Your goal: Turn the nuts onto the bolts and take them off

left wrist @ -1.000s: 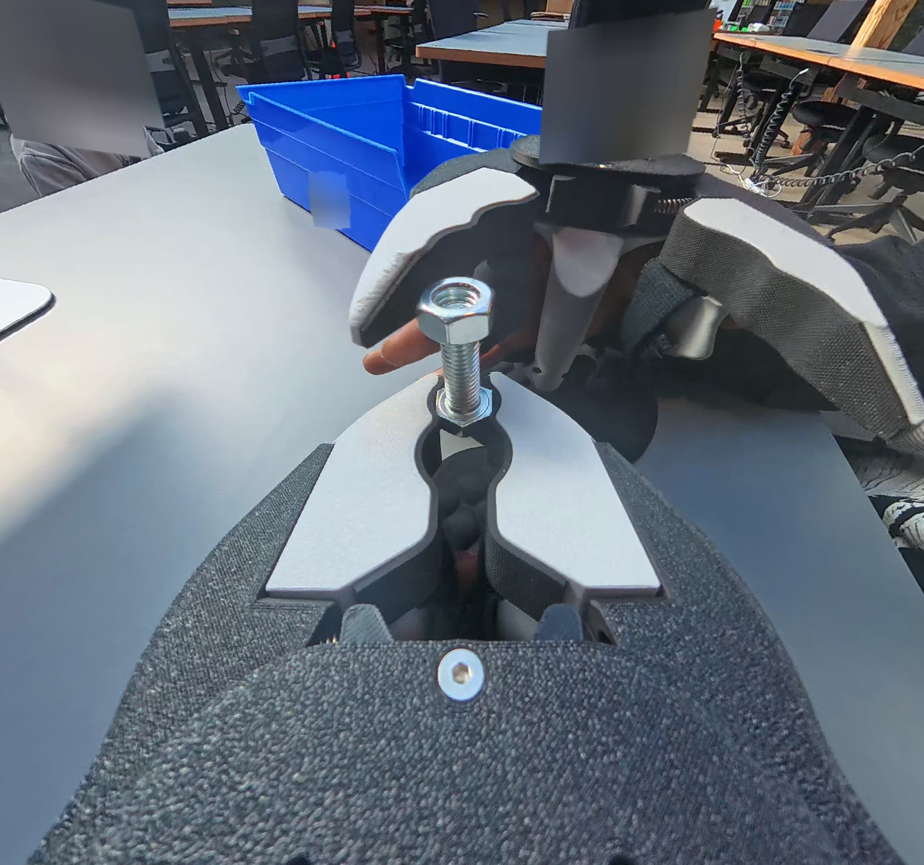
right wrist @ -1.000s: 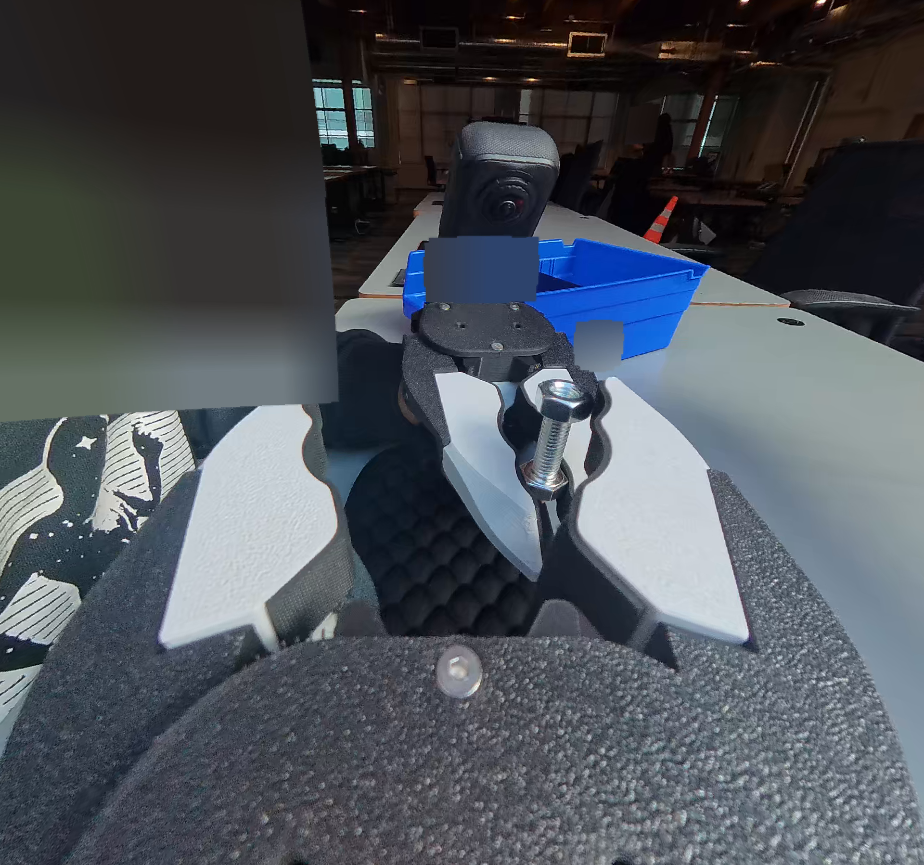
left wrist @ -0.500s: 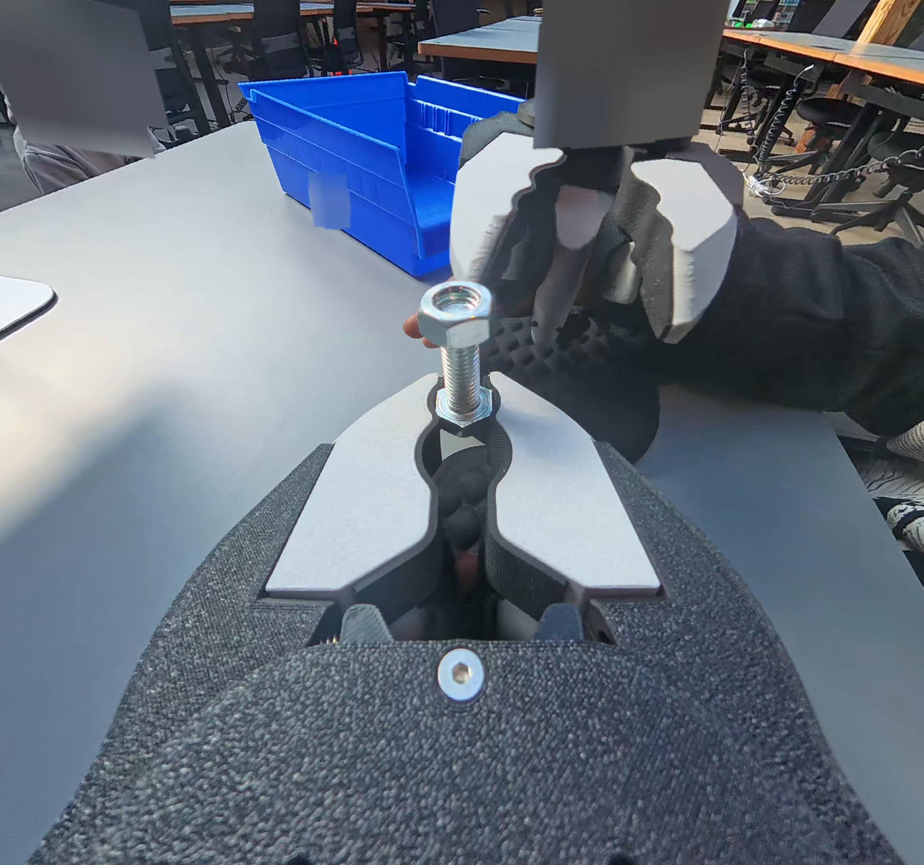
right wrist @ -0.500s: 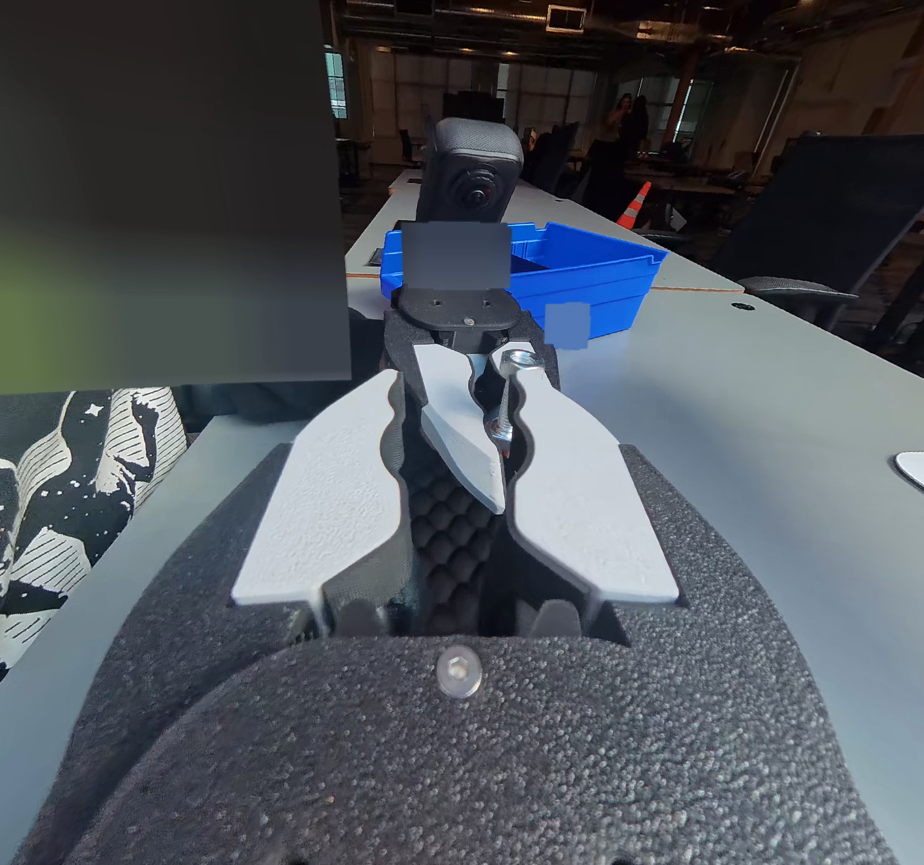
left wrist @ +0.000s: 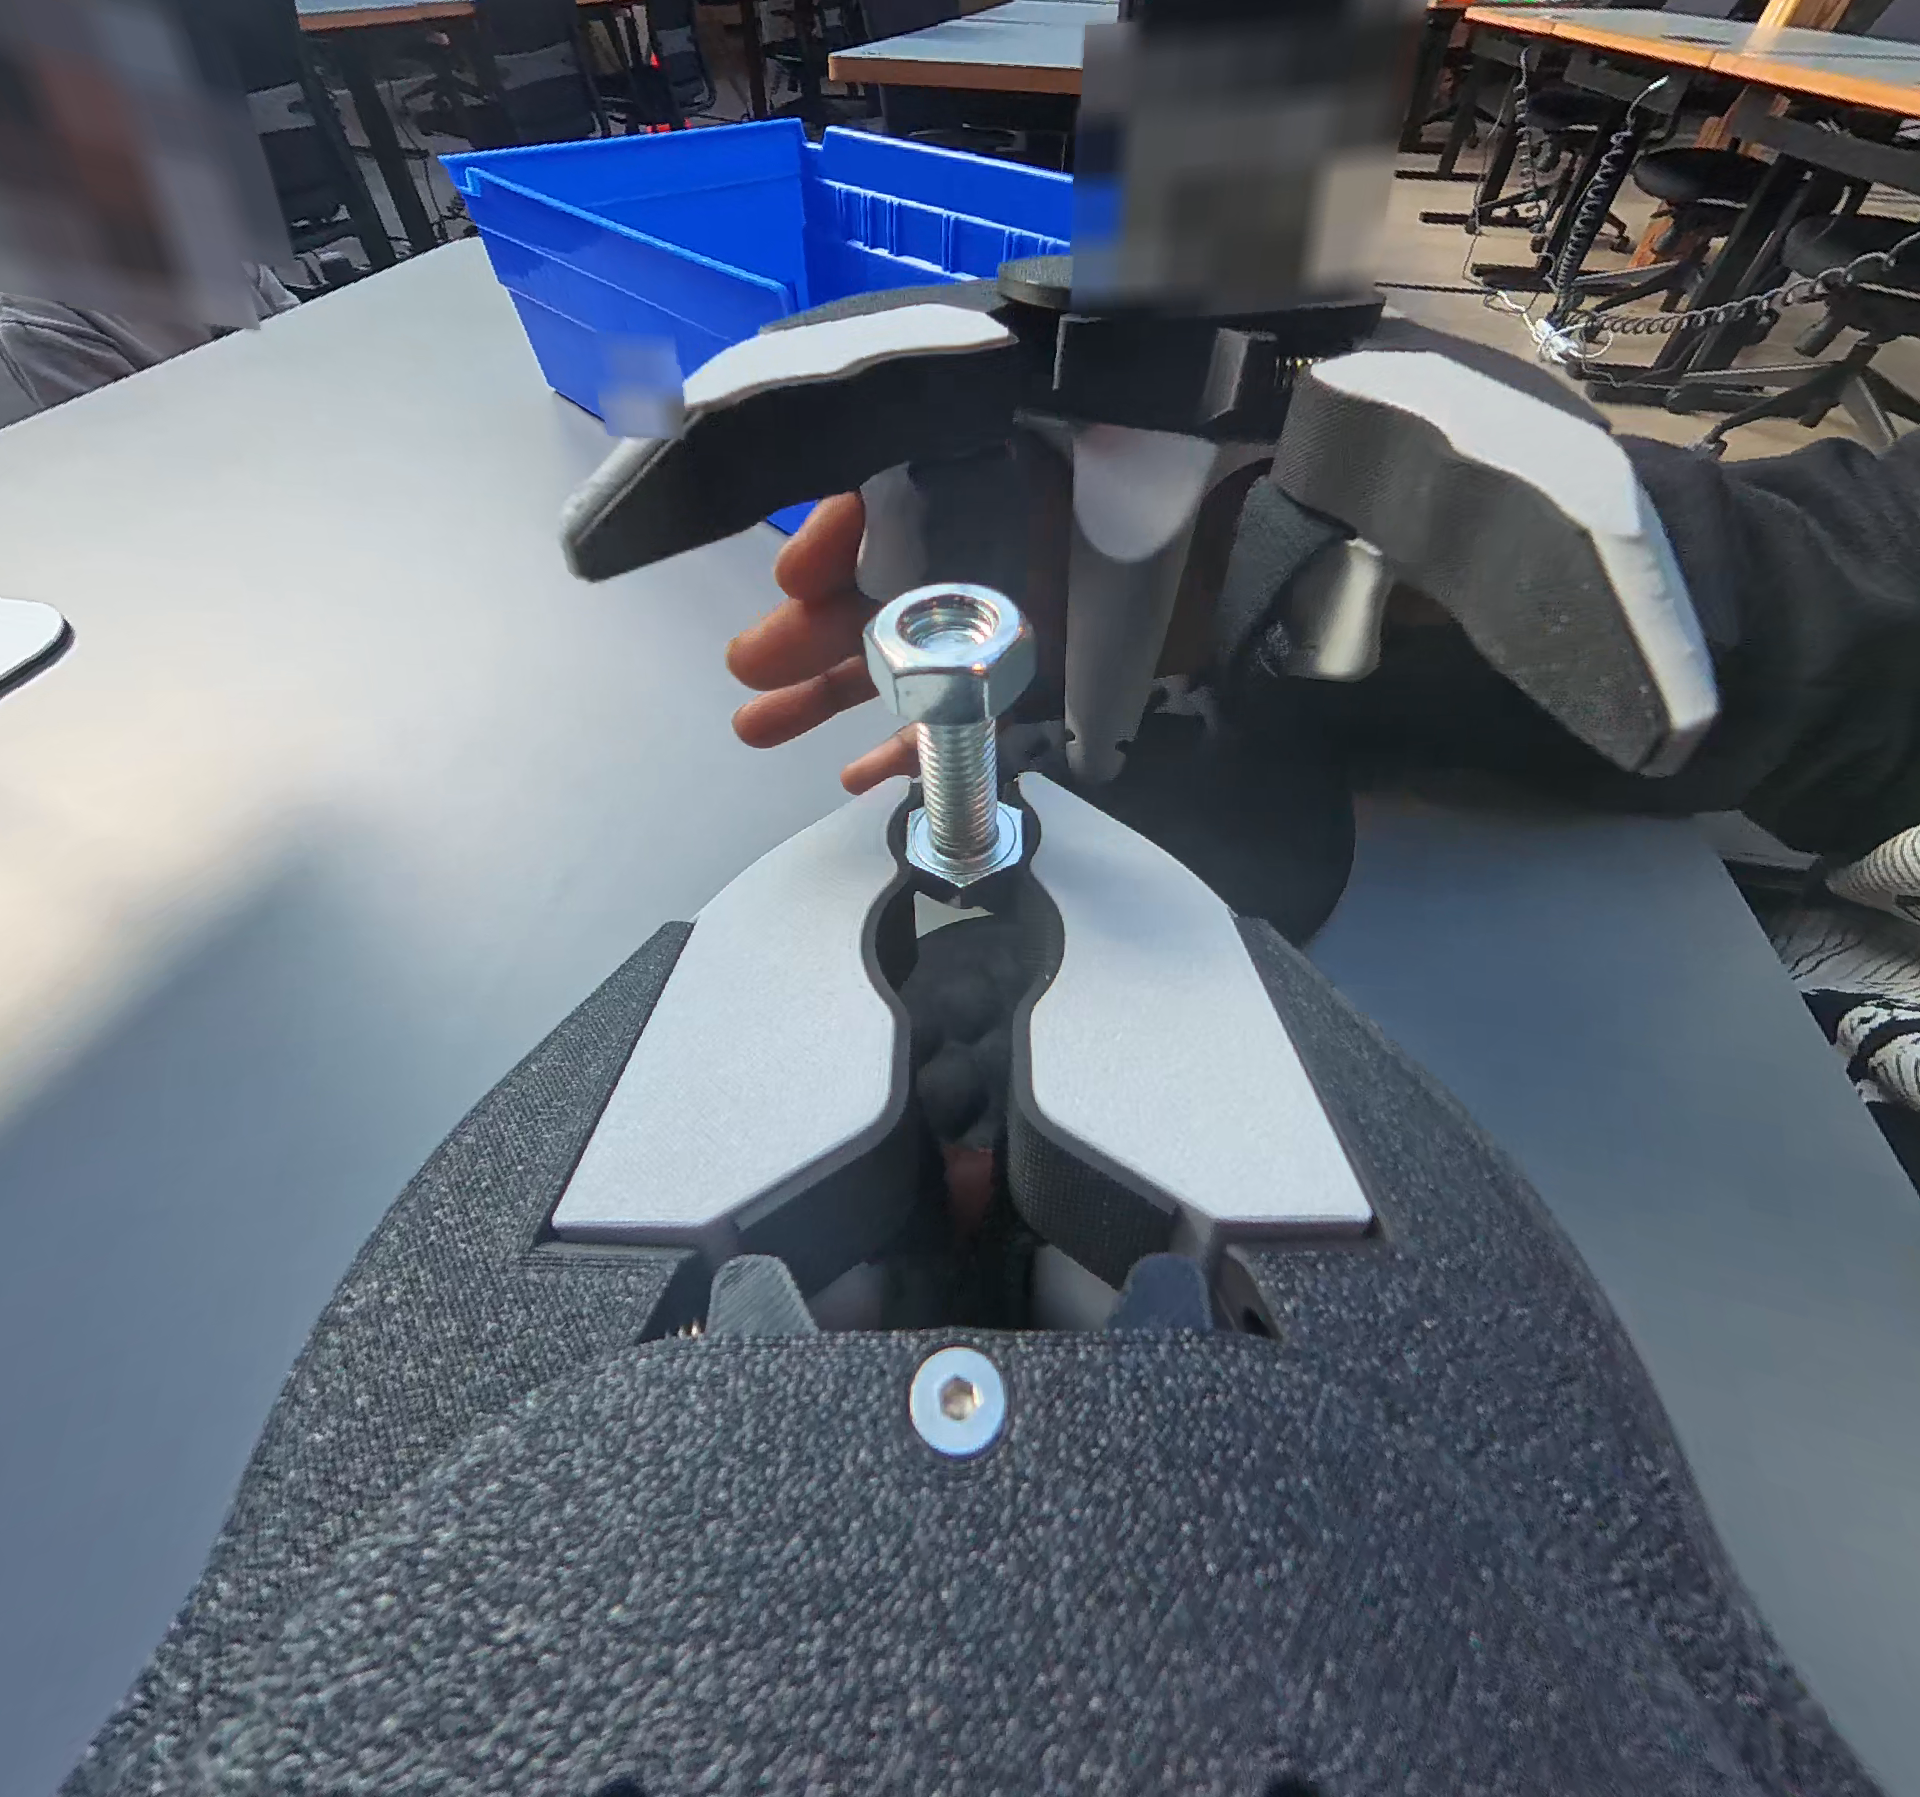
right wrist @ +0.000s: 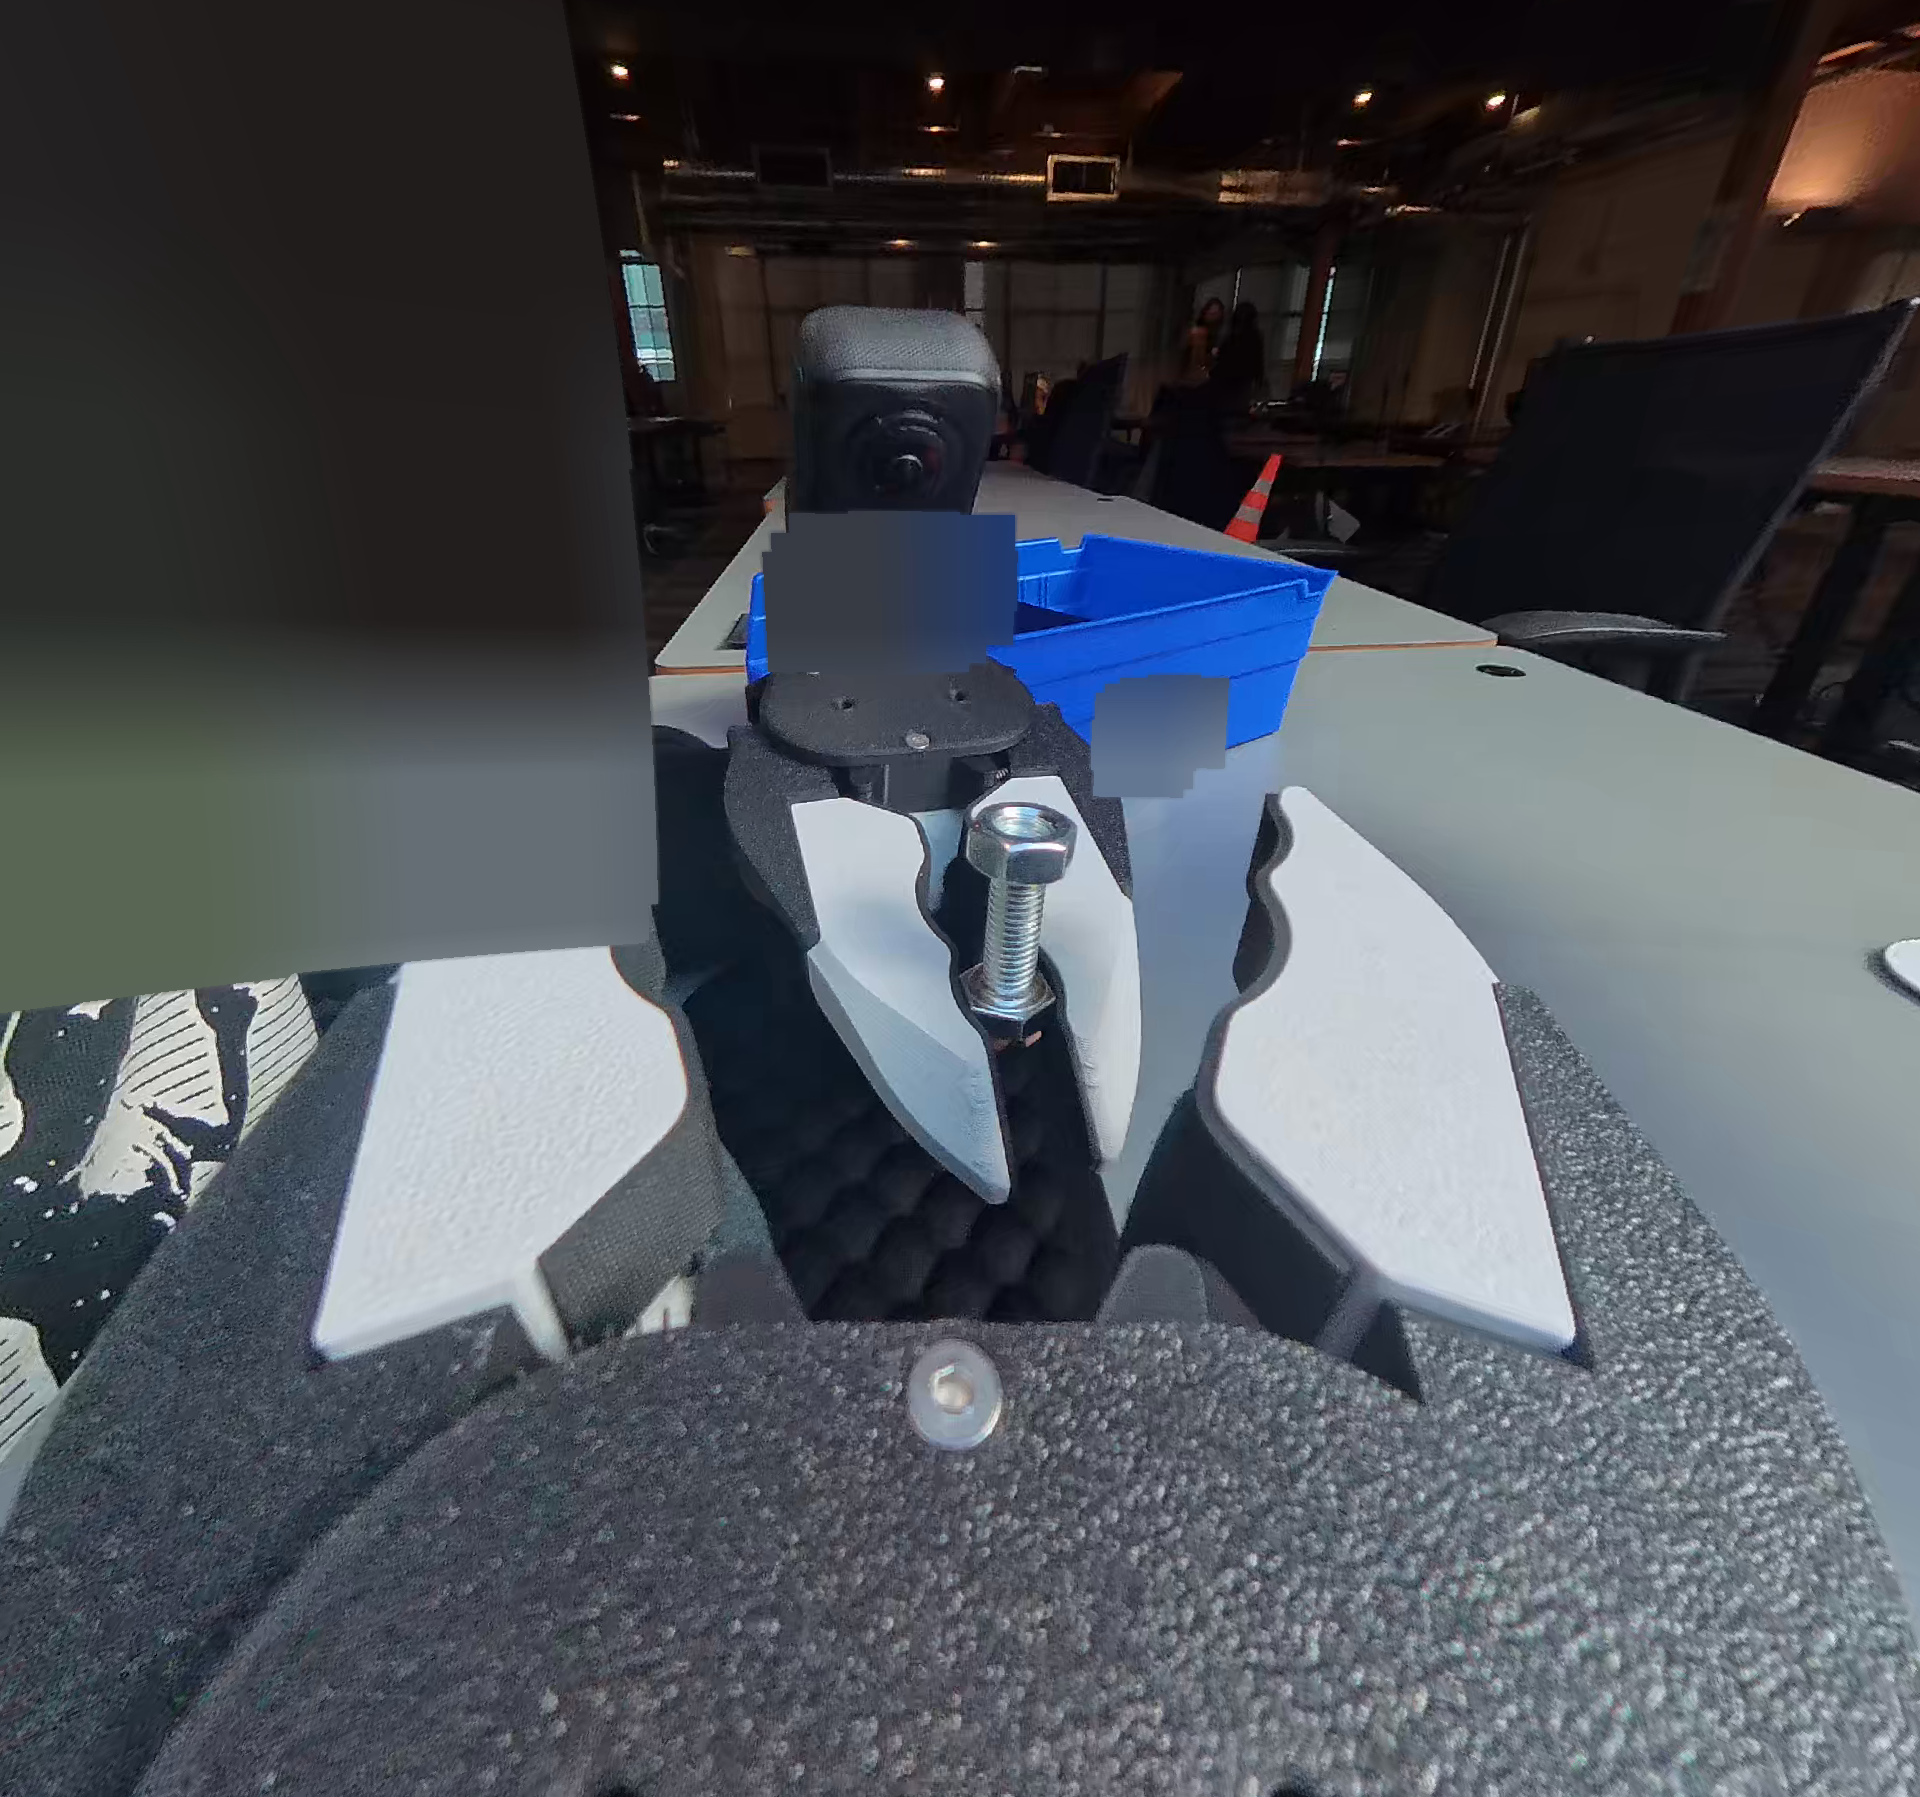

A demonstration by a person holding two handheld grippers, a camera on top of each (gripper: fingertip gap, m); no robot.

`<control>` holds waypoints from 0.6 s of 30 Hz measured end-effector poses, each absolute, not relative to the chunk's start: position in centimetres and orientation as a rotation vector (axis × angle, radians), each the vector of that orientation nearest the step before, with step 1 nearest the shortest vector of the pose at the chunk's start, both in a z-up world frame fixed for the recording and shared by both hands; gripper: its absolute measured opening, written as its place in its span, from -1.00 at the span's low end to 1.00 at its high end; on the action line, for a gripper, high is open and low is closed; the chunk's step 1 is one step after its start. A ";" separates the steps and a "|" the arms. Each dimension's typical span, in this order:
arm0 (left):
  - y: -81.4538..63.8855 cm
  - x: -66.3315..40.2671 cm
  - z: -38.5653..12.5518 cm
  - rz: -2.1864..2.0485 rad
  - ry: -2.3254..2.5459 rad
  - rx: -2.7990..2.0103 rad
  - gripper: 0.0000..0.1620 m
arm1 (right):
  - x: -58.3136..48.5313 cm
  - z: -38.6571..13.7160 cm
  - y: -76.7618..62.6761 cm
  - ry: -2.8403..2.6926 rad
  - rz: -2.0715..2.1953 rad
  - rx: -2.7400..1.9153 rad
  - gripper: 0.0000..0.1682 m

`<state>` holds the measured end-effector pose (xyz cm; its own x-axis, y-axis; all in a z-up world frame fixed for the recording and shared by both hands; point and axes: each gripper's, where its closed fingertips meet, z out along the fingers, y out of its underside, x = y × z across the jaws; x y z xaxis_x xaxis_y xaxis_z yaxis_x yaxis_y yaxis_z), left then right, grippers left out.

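My left gripper (left wrist: 966, 828) is shut on the hex head of a steel bolt (left wrist: 958, 791) and holds it upright above the grey table (left wrist: 312, 708). A nut (left wrist: 951, 651) sits at the top end of the thread. My right gripper (left wrist: 1122, 646) faces it from behind the bolt, with its jaws spread wide and empty to either side. In the right wrist view the right gripper (right wrist: 961, 890) is open. The bolt (right wrist: 1013, 926), the nut (right wrist: 1018, 843) and the left gripper (right wrist: 1039, 1124) stand between its fingers without touching them.
A blue plastic bin (left wrist: 665, 272) stands on the table behind the grippers and also shows in the right wrist view (right wrist: 1164, 646). A white flat object (left wrist: 21, 635) lies at the table's left edge. A hand (left wrist: 810, 635) holds the right gripper. Office tables and chairs stand beyond. About 6 cm separates my left fingertips from my right.
The right gripper was open a second ago, then narrowed and rolled around the bolt's top. Now it is spread wide and level again. The left gripper and bolt stayed still.
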<state>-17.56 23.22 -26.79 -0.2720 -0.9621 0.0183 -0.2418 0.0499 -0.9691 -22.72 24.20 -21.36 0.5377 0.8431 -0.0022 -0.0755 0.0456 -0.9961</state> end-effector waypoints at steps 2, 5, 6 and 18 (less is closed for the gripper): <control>23.0 -17.6 -27.0 -1.261 1.632 -1.229 -0.83 | -23.7 -22.0 24.0 -0.777 0.825 -1.368 0.35; 22.9 -17.5 -27.2 -1.249 1.647 -1.231 -0.83 | -24.9 -22.6 23.2 -0.850 0.855 -1.375 0.34; 22.9 -17.5 -27.2 -1.247 1.647 -1.234 -0.83 | -25.1 -22.7 23.0 -0.869 0.854 -1.376 0.33; 23.3 -17.6 -26.8 -1.277 1.605 -1.244 -0.83 | -22.8 -22.4 22.9 -0.851 0.831 -1.421 -0.19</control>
